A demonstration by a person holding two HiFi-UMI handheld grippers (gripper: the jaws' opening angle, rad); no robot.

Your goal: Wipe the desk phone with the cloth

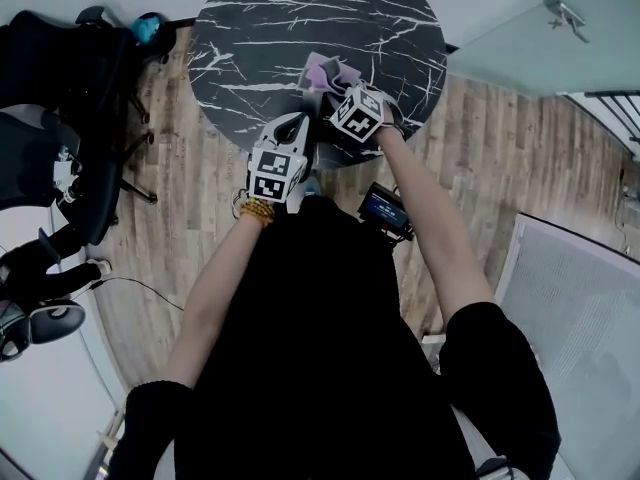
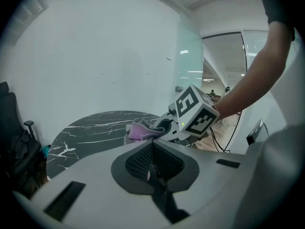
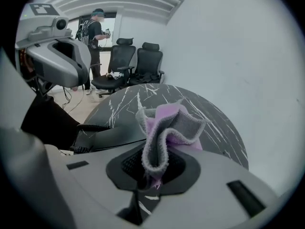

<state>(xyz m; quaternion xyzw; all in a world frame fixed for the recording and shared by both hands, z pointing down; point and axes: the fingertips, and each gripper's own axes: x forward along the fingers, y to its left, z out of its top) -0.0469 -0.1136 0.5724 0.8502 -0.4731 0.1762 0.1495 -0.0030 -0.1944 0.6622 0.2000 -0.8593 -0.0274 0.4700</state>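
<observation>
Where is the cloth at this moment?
In the right gripper view, the cloth is clamped in the jaws of the right gripper, over the near edge of the round black table.

Soft even indoor light, strong fisheye bending, edges perhaps slightly blurred.

There was one round marble counter (image 1: 250, 28), one cloth (image 3: 167, 128), two tongs, the left tongs (image 1: 296, 120) and the right tongs (image 1: 335, 90), two black office chairs (image 3: 119, 61) (image 3: 149, 61), one person (image 3: 96, 30) far back, and seemingly one half-hidden desk phone (image 3: 112, 133).
</observation>
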